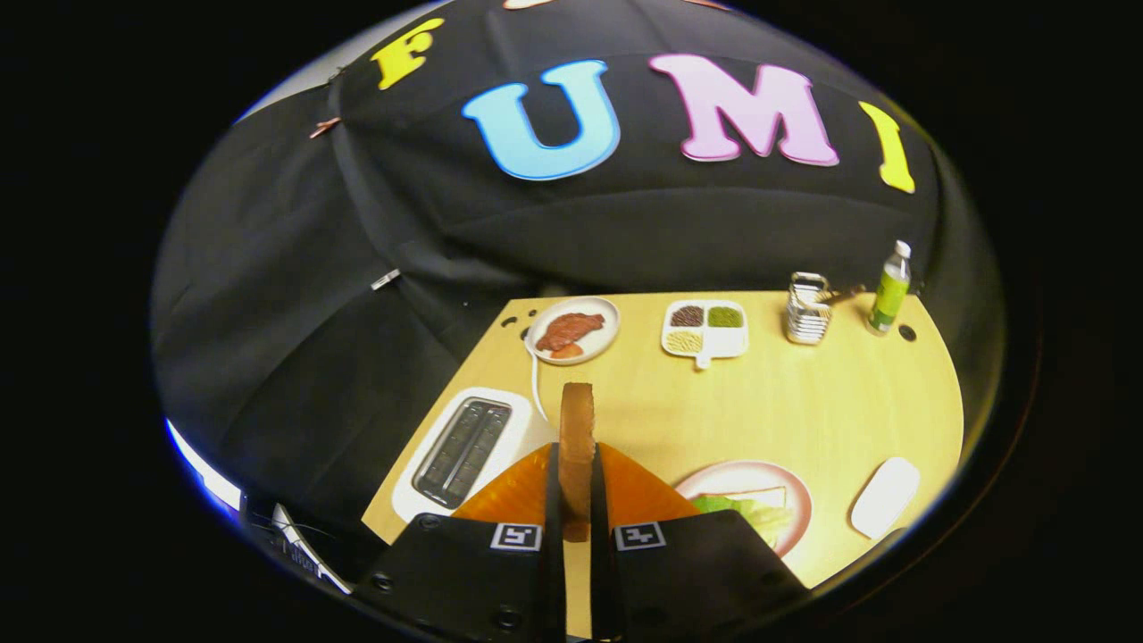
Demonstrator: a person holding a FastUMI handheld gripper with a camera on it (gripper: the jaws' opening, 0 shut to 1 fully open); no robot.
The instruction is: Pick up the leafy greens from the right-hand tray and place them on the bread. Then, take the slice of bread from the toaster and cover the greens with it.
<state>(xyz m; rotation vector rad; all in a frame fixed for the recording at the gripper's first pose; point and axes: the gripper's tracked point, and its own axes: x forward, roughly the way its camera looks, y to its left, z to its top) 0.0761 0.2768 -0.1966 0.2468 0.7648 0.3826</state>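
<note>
Fingers (576,522) pinch a slice of bread (577,429) edge-on, holding it upright and lifted clear of the bench (804,402). Just to their right and slightly ahead sits a pink-rimmed plate (797,496) where leafy greens (746,513) lie on a lower slice (759,494), so the first half of the task looks done. Just left of the fingers stands the white toaster (464,451), its slots empty. Right of the plate lies a white tray (885,496).

Covering the greens well probably means carrying the slice right until it hangs over the plate, turning it flat, and lowering it square with the bread below before letting go; a tilted release could slide it off the leaves.

Well beyond the fingers are a plate of meat (572,330), a divided dish (705,330) of grains, a wire rack (808,308) and a green bottle (890,290) near the bench's far edge.
</note>
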